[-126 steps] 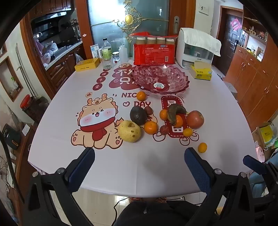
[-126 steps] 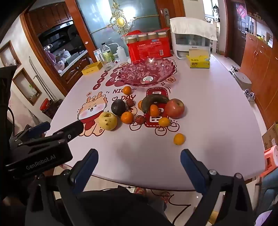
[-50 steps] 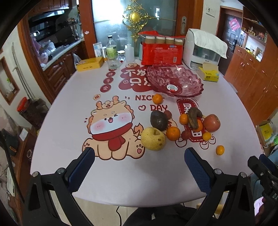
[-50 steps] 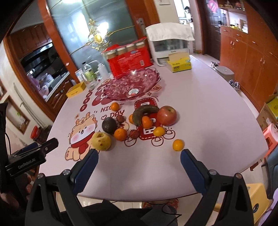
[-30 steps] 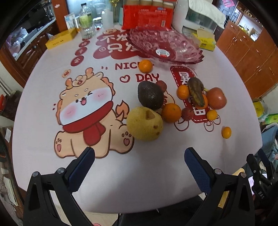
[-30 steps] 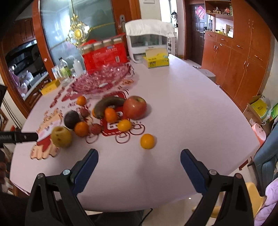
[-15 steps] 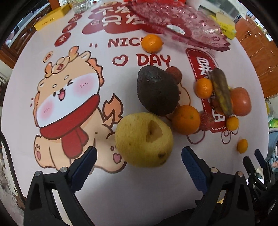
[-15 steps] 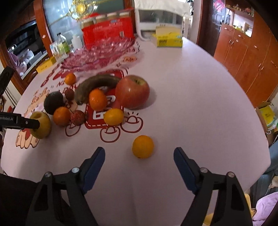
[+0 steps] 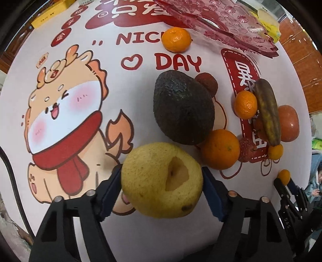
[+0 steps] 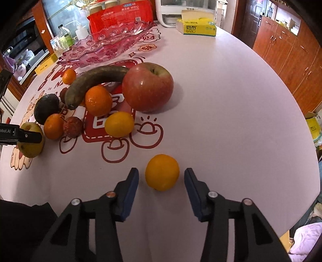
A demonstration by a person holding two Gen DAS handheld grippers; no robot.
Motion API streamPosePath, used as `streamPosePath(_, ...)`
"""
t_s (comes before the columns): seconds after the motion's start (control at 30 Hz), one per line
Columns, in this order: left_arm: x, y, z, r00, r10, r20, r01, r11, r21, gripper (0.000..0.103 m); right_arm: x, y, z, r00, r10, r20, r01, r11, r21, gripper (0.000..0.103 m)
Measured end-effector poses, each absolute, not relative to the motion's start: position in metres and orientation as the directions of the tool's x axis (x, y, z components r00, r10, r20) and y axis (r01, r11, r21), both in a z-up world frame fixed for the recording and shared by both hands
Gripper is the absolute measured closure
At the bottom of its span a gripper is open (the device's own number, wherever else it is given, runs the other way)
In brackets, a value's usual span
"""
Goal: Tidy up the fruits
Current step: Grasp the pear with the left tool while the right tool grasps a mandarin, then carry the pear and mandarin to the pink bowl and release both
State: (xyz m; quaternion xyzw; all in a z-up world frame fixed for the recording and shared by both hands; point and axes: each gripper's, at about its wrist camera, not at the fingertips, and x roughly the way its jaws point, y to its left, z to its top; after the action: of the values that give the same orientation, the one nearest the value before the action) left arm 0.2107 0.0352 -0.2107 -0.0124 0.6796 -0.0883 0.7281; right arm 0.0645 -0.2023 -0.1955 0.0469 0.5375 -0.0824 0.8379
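Table (image 10: 231,104) with printed cloth carries everything; far end holds the pink glass bowl (image 10: 104,46), with a red pack (image 10: 120,16) and yellow tissue box (image 10: 197,25) behind it toward the far edge.

Fruit cluster sits mid-table in front of the bowl: red apple (image 10: 148,86) on the right, dark banana (image 10: 94,84) leaning against it, avocado (image 9: 183,108) to the left, several tangerines and lychees packed between.

Yellow pear (image 9: 162,180), dented side up, is at the near-left end of the cluster, just beside the avocado. Left gripper (image 9: 162,181) points down over it, jaws closing, blue pads at both flanks of the pear. Looks like contact on both sides, but the pear's bulge hides the pad faces, so not certain.

Small lone orange (image 10: 162,172) sits apart from the cluster toward the near-right edge. Right gripper (image 10: 161,181) straddles it, jaws closing, narrow gap visible either side, pads not touching.
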Motion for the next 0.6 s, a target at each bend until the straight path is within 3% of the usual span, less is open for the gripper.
streamPosePath(0.13,0.214,0.033,-0.215,0.058,-0.158,-0.986,0.105,0.983,-0.151,0.031,0.065,-0.204,-0.196,0.42,-0.098,-0.902,0.191,0.981,-0.018,0.07)
streamPosePath(0.6,0.203,0.046,-0.208,0.052,-0.148,-0.988,0.085,0.986,-0.144,0.032,0.065,-0.201,-0.19,0.433,-0.1,-0.896,0.172,0.985,-0.027,0.072)
